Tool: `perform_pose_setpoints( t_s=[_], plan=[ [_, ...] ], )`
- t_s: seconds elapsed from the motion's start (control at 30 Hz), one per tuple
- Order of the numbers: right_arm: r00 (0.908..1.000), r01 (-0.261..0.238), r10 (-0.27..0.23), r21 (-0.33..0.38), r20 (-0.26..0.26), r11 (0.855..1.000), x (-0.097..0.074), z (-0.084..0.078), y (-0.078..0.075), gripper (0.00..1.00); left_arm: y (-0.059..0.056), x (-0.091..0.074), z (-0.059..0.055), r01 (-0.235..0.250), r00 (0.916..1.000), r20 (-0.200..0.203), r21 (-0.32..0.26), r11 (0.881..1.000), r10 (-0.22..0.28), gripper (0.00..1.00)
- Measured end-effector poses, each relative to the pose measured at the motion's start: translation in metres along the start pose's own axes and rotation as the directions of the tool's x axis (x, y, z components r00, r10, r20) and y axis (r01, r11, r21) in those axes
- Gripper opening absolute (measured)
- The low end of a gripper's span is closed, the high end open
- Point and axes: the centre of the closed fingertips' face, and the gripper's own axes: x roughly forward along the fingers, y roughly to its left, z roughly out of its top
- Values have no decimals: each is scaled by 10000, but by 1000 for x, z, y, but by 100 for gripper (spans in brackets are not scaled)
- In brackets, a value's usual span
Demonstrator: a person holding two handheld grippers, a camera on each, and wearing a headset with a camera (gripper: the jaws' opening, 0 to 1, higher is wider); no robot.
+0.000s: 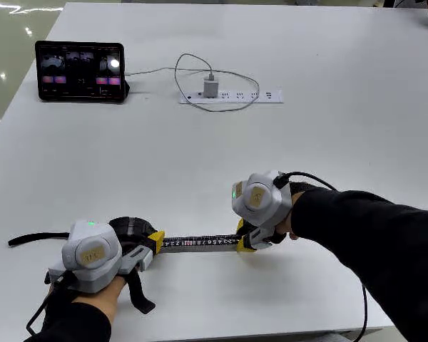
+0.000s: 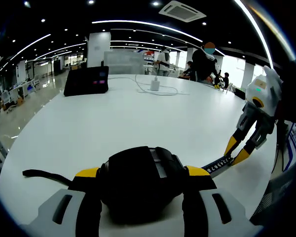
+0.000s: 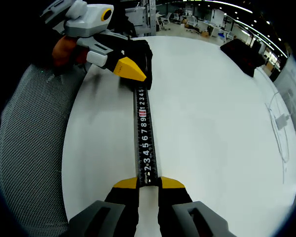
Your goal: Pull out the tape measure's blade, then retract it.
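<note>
A black tape measure case (image 1: 132,231) lies near the table's front edge, and my left gripper (image 1: 151,246) is shut on it; in the left gripper view the case (image 2: 140,180) sits between the yellow-tipped jaws. Its black blade (image 1: 198,244) with white numbers is drawn out a short way to the right, flat over the table. My right gripper (image 1: 243,242) is shut on the blade's end. In the right gripper view the blade (image 3: 143,136) runs straight from my right gripper (image 3: 148,183) up to the case (image 3: 138,52) and my left gripper (image 3: 133,74).
A tablet (image 1: 80,70) stands at the back left, cabled to a charger in a white power strip (image 1: 232,96). A black strap (image 1: 34,239) trails left from the case. The white table's (image 1: 321,142) front edge runs close below both grippers.
</note>
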Motion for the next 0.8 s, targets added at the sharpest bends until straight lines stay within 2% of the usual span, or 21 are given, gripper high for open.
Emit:
perform_pose_setpoints(
  t_s=[0.8],
  plan=[
    [10000, 34, -34, 8, 38, 10000, 5, 9, 0, 10, 0, 0, 1, 18, 10000, -6, -50, 10000, -18, 61]
  ],
)
